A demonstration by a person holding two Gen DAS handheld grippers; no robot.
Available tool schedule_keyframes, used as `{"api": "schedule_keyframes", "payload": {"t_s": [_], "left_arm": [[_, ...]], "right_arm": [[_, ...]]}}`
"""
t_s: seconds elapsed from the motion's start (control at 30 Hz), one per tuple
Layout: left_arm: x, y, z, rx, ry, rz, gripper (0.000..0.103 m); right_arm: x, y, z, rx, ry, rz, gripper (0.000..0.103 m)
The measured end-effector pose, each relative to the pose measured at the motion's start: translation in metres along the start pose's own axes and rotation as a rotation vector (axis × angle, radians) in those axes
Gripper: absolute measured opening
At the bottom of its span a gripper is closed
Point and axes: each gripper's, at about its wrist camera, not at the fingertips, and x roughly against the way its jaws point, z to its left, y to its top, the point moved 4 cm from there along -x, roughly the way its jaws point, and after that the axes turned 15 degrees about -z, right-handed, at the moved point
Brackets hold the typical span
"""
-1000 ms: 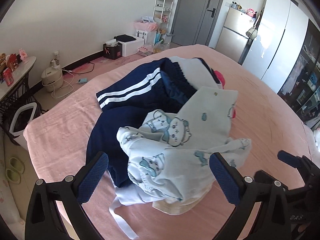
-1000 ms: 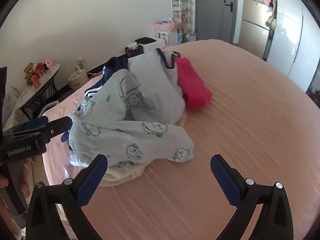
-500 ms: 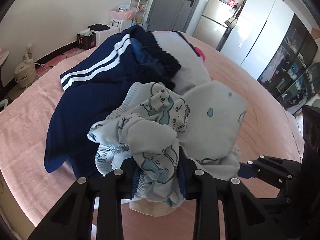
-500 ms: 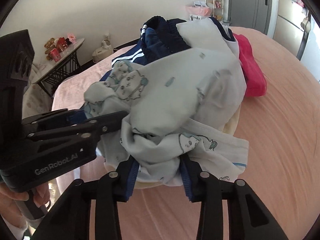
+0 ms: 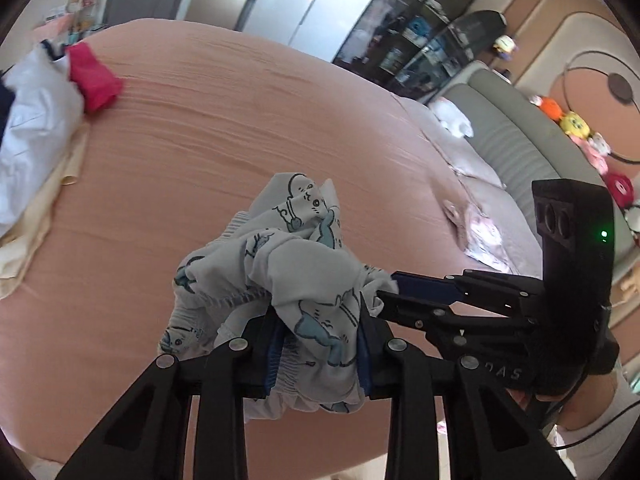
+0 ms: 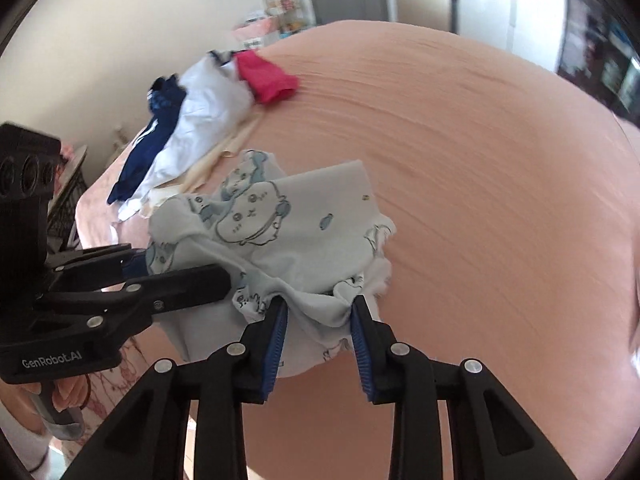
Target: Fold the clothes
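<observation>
A pale blue garment with cartoon prints (image 5: 276, 264) (image 6: 280, 232) hangs bunched above the pink bed (image 5: 248, 132). My left gripper (image 5: 320, 344) is shut on one bunch of its cloth. My right gripper (image 6: 318, 328) is shut on another bunch close by. In the left wrist view the right gripper (image 5: 390, 294) comes in from the right, its tips touching the same cloth. The right wrist view shows the left gripper (image 6: 224, 276) reaching in from the left side. Most of the garment is crumpled, so its shape is hidden.
A pile stays at the bed's far left: navy trousers with white stripes (image 6: 148, 148), a white garment (image 6: 200, 112), a red one (image 6: 266, 76) and cream cloth (image 5: 36, 208). A grey headboard (image 5: 532, 140) with plush toys (image 5: 576, 124) and a dark cabinet (image 5: 416, 36) stand behind.
Both grippers have lifted the printed garment off the pile and carried it to the right, over bare bed. The pile now lies far off to the left.
</observation>
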Motion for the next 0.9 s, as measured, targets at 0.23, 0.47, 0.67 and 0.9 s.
{"api": "schedule_keyframes", "payload": {"t_s": [0.23,0.47,0.67,0.9], "left_arm": [[-0.017,-0.032,-0.062,-0.11,-0.117,0.112,0.054],[0.0,-0.056,-0.051,-0.131,-0.01,0.166,0.055],[0.014,-0.074,-0.014,-0.166,0.213,0.205,0.055],[0.05,-0.06,0.0,-0.04,0.178,0.11,0.055]], "right_arm": [[0.076,-0.045,-0.078,-0.138,-0.206,-0.062,0.065],[0.064,-0.063,-0.059,-0.129,-0.012,-0.021,0.065],[0.032,-0.072,-0.06,-0.062,-0.207,-0.008,0.065],[0.066,-0.063,-0.095,-0.051,-0.347,-0.045,0.073]]}}
